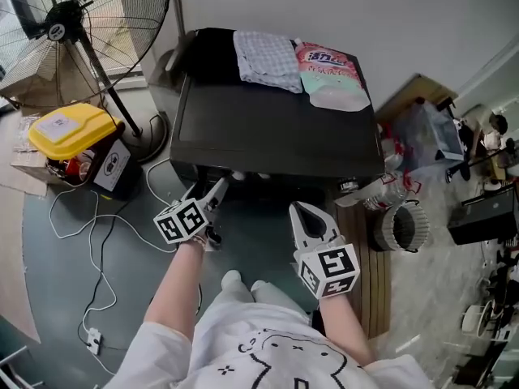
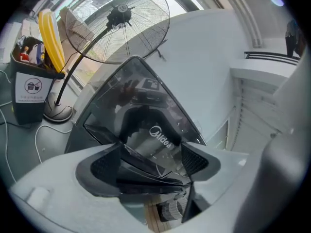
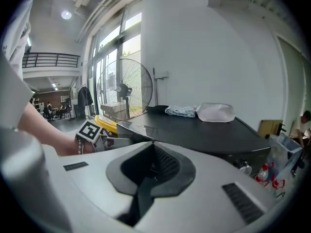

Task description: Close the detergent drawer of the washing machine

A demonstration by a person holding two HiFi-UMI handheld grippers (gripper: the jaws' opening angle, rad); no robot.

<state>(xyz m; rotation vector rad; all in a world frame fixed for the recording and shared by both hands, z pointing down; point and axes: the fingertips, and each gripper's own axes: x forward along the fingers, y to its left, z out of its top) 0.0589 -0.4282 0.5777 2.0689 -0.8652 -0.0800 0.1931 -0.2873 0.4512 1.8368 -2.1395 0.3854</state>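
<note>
The black washing machine (image 1: 276, 128) stands in front of me, seen from above. My left gripper (image 1: 208, 190) is at its upper left front corner, where the drawer front (image 1: 212, 173) is. In the left gripper view the jaws (image 2: 150, 161) are open, with a glossy dark panel (image 2: 158, 140) carrying a logo and a dark front edge between the pads. I cannot tell whether the pads touch it, or how far the drawer stands out. My right gripper (image 1: 303, 211) hangs shut and empty in front of the machine's middle, and its pads (image 3: 150, 166) meet in the right gripper view.
A checked cloth (image 1: 266, 59) and a pink refill pouch (image 1: 332, 75) lie on the machine's top. A standing fan (image 1: 73, 23) and a yellow-lidded bin (image 1: 69, 132) are to the left, with cables (image 1: 97, 241) on the floor. A wooden board and a round basket (image 1: 397, 225) are to the right.
</note>
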